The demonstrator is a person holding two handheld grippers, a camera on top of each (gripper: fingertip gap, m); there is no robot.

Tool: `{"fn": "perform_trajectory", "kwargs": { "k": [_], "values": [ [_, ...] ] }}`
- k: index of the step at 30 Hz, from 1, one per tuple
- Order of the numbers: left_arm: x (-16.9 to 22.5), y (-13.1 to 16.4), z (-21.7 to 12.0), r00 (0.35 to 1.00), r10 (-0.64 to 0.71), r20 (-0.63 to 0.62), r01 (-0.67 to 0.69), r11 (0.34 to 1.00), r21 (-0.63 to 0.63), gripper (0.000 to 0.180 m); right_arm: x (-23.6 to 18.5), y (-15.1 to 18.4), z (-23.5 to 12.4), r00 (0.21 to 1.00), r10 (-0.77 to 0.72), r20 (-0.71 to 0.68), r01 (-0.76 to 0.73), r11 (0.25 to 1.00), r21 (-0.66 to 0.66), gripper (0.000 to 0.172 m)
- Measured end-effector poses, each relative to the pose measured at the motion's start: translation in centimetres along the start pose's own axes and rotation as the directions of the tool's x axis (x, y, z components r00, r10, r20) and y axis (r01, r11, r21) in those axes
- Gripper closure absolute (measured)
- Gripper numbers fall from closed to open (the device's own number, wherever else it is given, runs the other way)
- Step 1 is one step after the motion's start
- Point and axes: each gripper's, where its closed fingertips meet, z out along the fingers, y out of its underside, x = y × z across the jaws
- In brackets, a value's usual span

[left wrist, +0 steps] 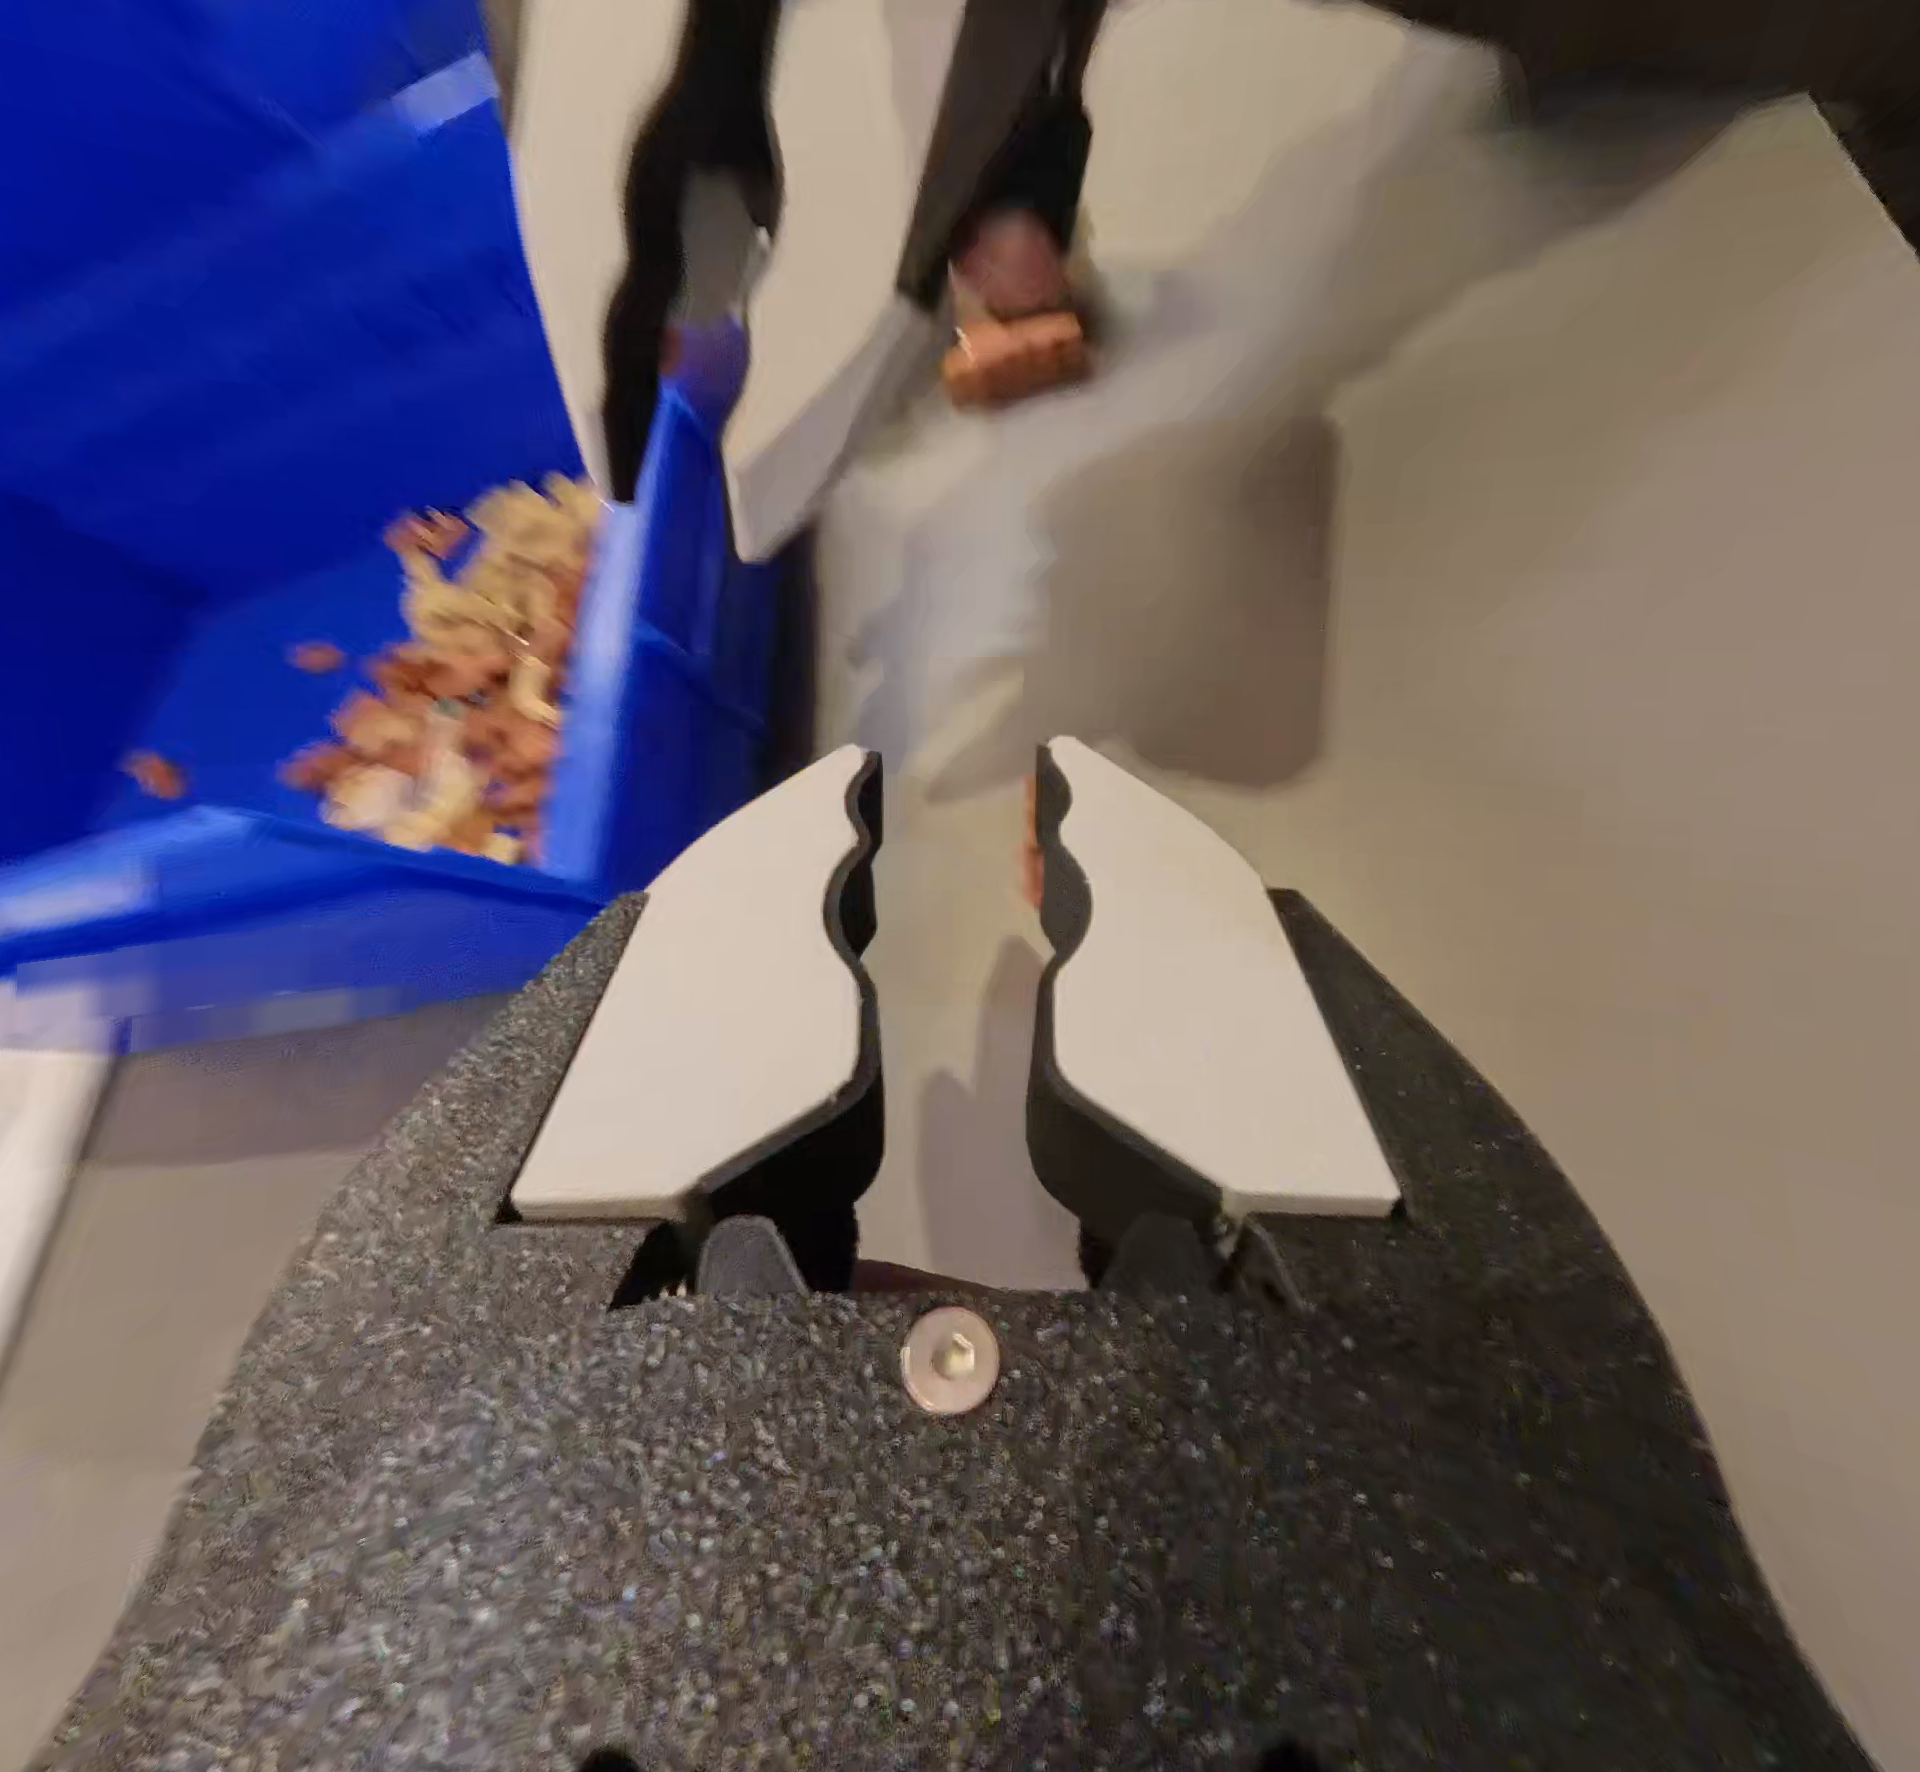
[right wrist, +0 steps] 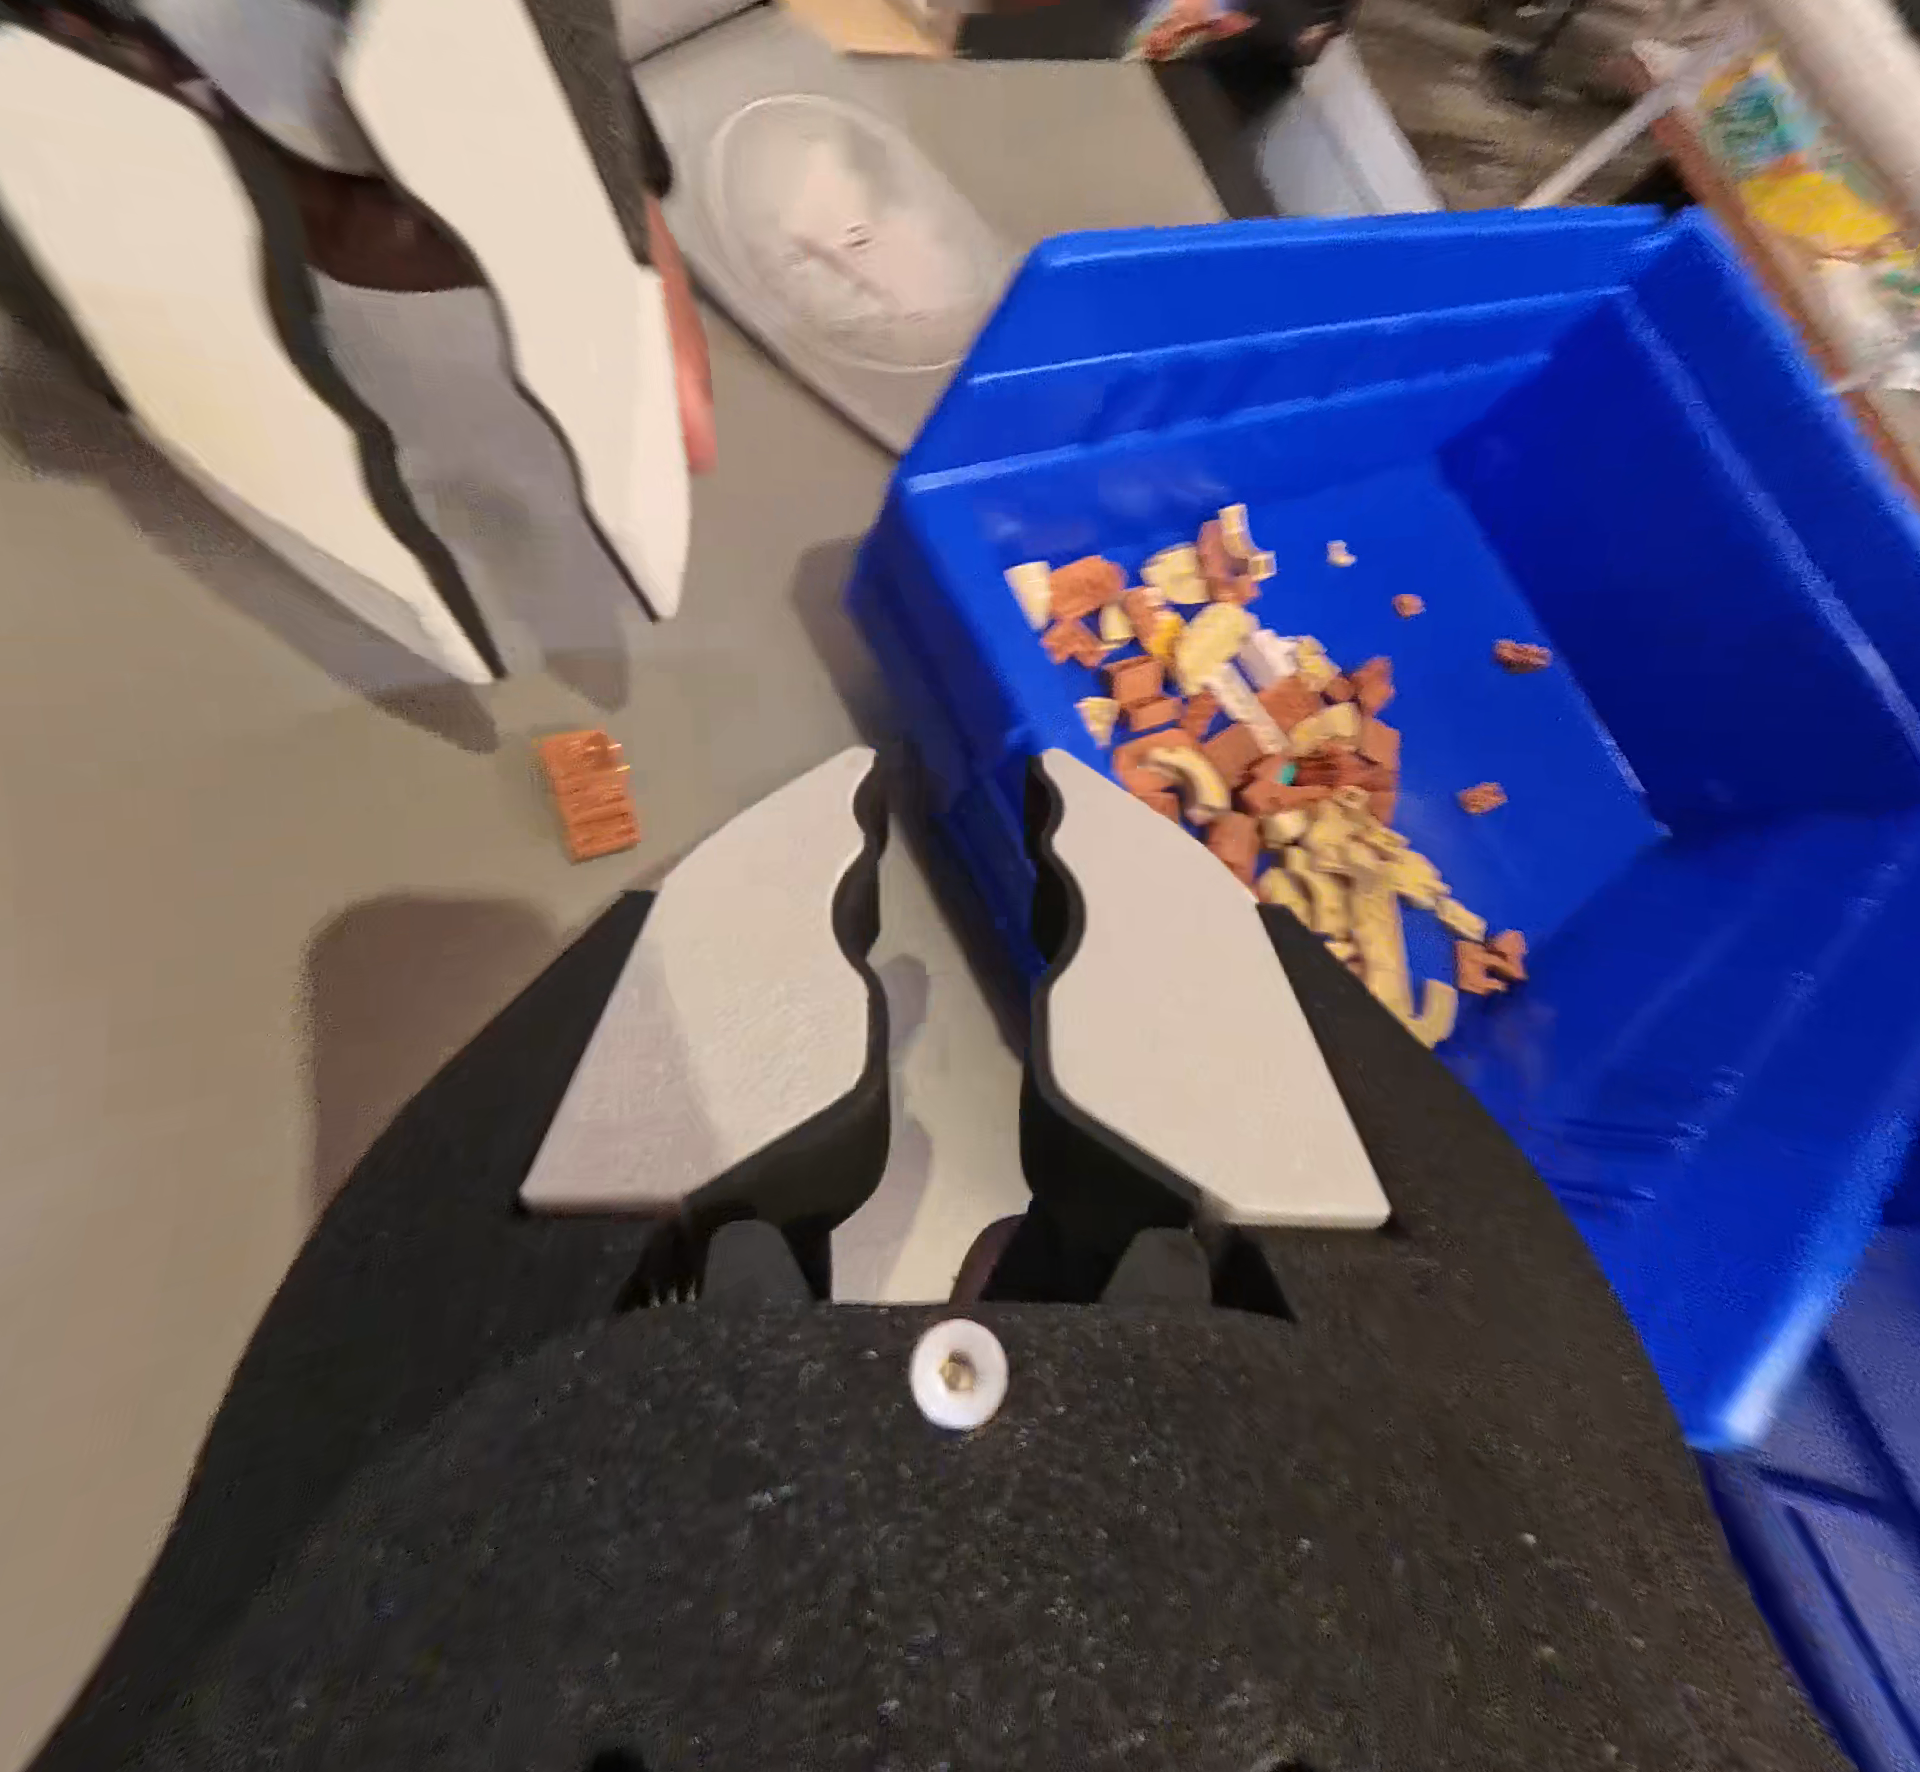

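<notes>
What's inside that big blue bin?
The blue bin holds a heap of small orange-brown and cream pieces, a few scattered. The right gripper's finger covers the heap's near edge.

no legible writing, labels, brands, numbers or signs on anything in view

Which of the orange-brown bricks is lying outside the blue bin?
The flat ribbed orange-brown rectangular piece, alone on the grey tabletop left of the blue plastic bin; the others are piled inside.

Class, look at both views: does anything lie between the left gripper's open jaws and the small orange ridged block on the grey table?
Nothing visible does. The left gripper hangs just above the orange ridged block, with only bare grey table between.
</notes>
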Motion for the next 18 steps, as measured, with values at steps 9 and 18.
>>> {"fn": "perform_trajectory", "kwargs": {
  "k": [9,18],
  "values": [
    [2.6,4.6,3.0,0.991,-0.079,-0.106,0.059,0.982,-0.177,0.145,-6.3,2.8,2.2,0.97,-0.052,0.238,0.074,0.993,-0.088,0.147],
    [1.7,4.9,3.7,0.965,-0.255,-0.064,0.238,0.951,-0.195,0.162,-7.0,3.6,3.5,0.948,-0.263,0.178,0.273,0.962,-0.033,0.144]
  ]
}}
